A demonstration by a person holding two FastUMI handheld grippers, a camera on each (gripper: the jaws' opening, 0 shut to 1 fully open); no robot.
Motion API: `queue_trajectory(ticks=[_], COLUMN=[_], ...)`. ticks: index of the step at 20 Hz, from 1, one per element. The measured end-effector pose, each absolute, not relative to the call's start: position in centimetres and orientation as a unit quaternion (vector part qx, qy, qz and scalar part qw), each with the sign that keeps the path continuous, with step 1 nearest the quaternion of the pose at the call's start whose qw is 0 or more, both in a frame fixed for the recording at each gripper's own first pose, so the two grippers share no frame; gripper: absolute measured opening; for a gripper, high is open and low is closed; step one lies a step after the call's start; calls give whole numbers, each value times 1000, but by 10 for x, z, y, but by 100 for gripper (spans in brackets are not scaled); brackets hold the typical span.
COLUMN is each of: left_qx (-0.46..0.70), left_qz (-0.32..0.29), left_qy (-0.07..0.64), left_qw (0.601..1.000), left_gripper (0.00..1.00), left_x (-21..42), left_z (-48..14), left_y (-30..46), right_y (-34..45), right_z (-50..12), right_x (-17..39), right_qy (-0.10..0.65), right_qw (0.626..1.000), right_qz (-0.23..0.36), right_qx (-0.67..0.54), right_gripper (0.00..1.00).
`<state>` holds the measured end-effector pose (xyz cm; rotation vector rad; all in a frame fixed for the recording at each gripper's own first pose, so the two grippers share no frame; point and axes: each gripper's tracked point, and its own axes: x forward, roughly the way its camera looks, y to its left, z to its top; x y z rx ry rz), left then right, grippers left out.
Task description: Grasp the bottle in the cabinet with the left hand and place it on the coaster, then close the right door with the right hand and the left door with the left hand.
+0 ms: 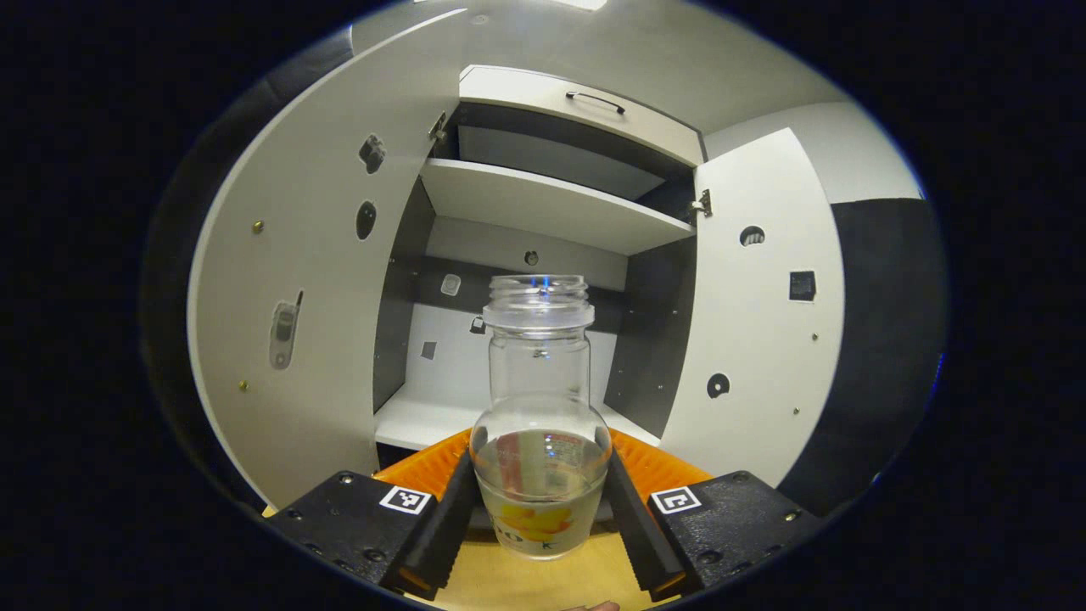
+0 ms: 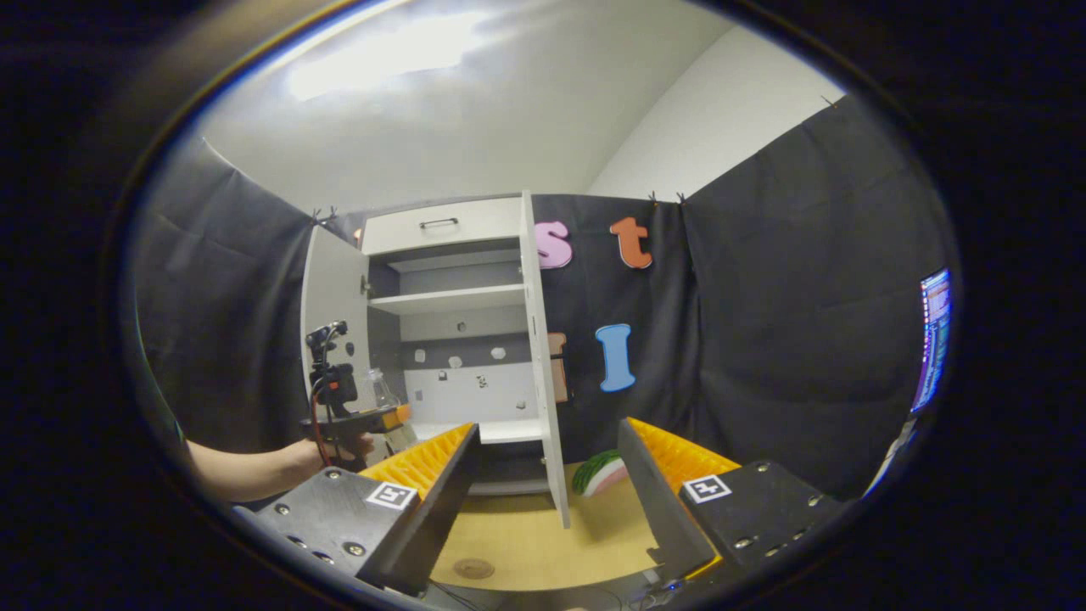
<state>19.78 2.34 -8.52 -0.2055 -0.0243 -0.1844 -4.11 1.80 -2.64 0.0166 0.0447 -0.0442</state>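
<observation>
left gripper (image 1: 540,501) clamped on bottle (image 1: 540,407), both fingers on its round belly, near the cabinet (image 1: 556,204) mouth | bottle: clear, rigid, capless, partly filled (likely slick, keep upright) | right gripper (image 2: 547,501) fingers apart, empty | coaster (image 2: 473,568) on table (image 2: 543,543) near, open path | right door (image 2: 543,356) edge juts out
</observation>
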Motion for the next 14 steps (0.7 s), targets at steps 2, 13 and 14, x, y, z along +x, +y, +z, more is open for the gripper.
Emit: queue_trajectory(ticks=[2, 13, 14], left_qx=[-110, -74, -64], left_qz=[-92, -155, -172], left_qy=[8, 68, 81], left_qw=[990, 983, 980], left_gripper=[79, 80, 80], left_x=[180, 128, 122], left_z=[-115, -296, -313], left_y=[20, -29, -40], right_y=[21, 79, 82], right_z=[-37, -63, -61], right_x=[-44, 7, 15], right_qy=[29, 28, 23], right_qw=[999, 997, 997], right_qz=[-14, 70, 76], right_qx=[4, 9, 11], right_gripper=[98, 99, 99])
